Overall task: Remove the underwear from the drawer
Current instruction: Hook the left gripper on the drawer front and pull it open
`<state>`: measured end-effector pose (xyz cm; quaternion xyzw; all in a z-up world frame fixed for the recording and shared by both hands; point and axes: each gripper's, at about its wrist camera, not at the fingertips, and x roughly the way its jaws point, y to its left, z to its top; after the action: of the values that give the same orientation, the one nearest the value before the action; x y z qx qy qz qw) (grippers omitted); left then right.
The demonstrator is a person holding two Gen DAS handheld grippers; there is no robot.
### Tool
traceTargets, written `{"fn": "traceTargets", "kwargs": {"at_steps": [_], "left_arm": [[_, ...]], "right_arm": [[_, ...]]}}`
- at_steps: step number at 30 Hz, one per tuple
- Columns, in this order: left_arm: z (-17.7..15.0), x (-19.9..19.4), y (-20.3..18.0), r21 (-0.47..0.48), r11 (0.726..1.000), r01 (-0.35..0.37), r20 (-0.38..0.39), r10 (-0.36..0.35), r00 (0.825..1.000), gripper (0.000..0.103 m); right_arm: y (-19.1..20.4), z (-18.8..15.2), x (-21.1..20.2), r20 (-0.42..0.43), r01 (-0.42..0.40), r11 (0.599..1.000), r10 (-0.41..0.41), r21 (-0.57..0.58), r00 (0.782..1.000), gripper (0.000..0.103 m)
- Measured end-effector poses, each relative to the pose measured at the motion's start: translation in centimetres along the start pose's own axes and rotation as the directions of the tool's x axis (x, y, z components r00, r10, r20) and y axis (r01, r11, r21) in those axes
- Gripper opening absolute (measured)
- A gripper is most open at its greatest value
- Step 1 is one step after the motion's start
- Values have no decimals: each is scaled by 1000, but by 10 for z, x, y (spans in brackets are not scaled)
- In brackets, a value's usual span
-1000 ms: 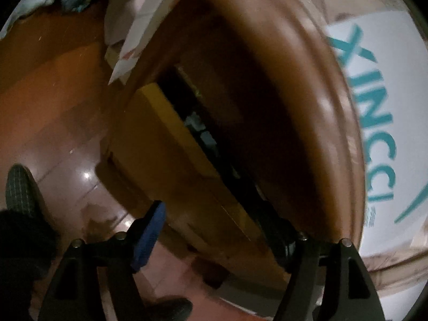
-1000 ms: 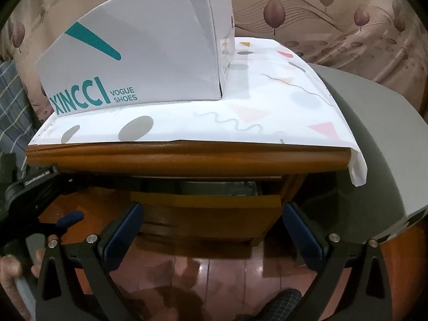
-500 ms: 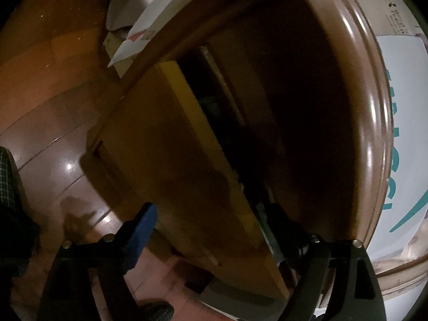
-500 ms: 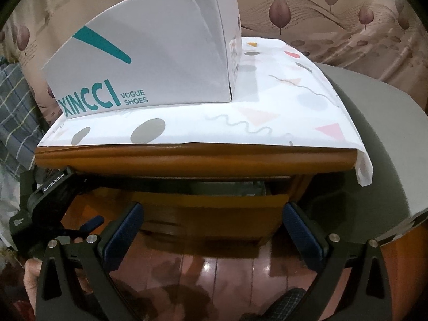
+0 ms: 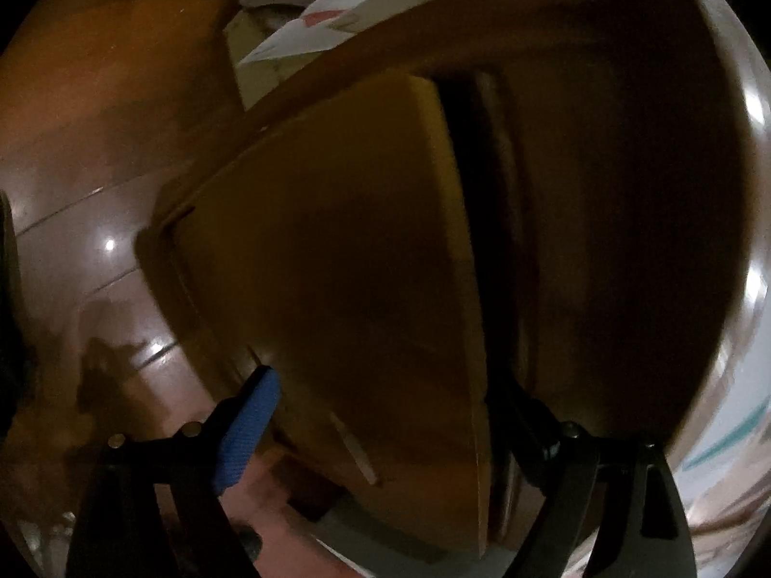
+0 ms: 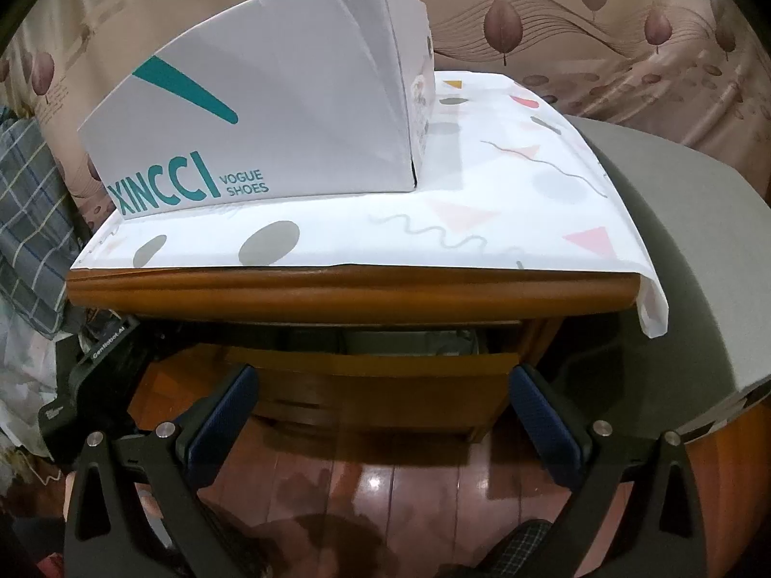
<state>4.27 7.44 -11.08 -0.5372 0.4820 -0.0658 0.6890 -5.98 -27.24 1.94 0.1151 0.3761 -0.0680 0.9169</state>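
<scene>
The drawer (image 6: 366, 371) sits partly pulled out under the wooden top of the nightstand (image 6: 347, 289). Pale cloth, probably the underwear (image 6: 409, 339), lies inside the drawer, in the gap behind its front panel; no detail is readable. A white shoe box (image 6: 270, 115) stands on the patterned cover (image 6: 482, 221) on top of the nightstand.

The left gripper (image 5: 385, 414) is close against the drawer (image 5: 347, 260) at its left end. Its jaws are opening; the drawer front stands between them, one finger in front of it and one behind. It holds nothing.

The right gripper (image 6: 380, 414) hovers in front of the drawer, jaws wide apart and empty.
</scene>
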Motion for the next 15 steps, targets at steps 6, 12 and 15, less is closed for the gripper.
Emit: {"fn": "traceTargets", "kwargs": {"at_steps": [6,12,15], "left_arm": [[5,3,0,-33,999,-30,25,31,999,93],[7,9,0,-64,994,-83,42,86,995,103],[5,7,-1,-68,993,-92,57,96,994,103]], "right_arm": [[0,1,0,-4,-5,1000,5,7,1000,103],[-1,2,1,-3,1,1000,-1,5,1000,102],[-2,1,2,-6,2,1000,-1,14,1000,102]]}}
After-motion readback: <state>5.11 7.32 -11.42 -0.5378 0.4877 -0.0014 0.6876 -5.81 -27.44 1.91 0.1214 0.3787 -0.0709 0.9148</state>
